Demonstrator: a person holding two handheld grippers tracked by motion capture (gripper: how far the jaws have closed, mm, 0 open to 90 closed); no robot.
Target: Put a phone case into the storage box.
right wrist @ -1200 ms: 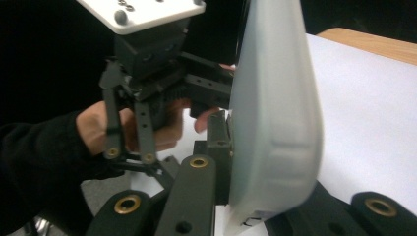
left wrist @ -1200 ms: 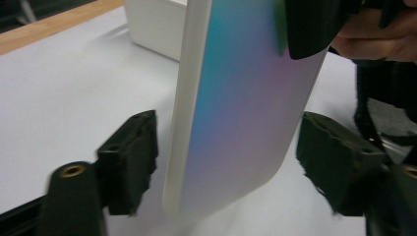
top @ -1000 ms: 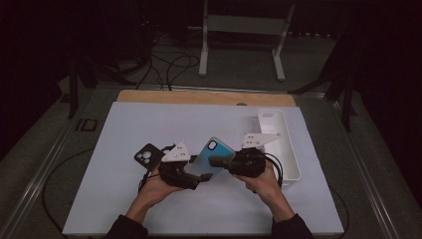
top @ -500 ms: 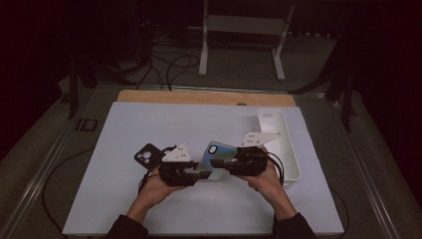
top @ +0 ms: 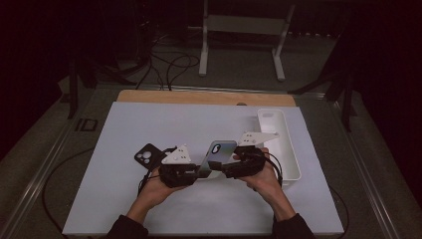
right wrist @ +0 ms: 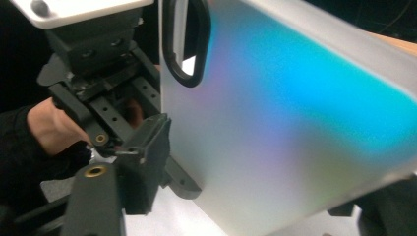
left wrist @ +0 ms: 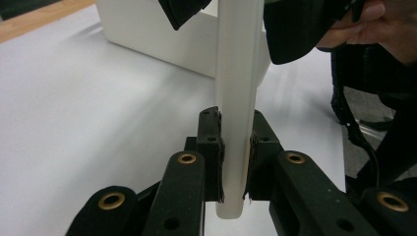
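Note:
An iridescent blue phone case (top: 219, 151) with a black camera cutout is held up above the white table (top: 149, 124), tilted on its edge between my two grippers. My left gripper (top: 201, 172) has just been closing and is shut on the case's pale lower edge (left wrist: 236, 98), pads pressing both sides. My right gripper (top: 230, 170) has just been opening. In the right gripper view the case (right wrist: 295, 123) stands between its jaws, with a gap at the left finger (right wrist: 147, 157). A black phone case (top: 147, 156) lies on the table behind my left hand.
A long white tray (top: 286, 149) sits at the right, just behind my right hand. A wooden strip (top: 199, 97) runs along the table's far edge. A metal stand (top: 241, 30) and cables are on the dark floor beyond.
The left jaws have closed onto the case's edge and the right jaws have spread off it. The case has tipped up from lying flatter to standing more on edge.

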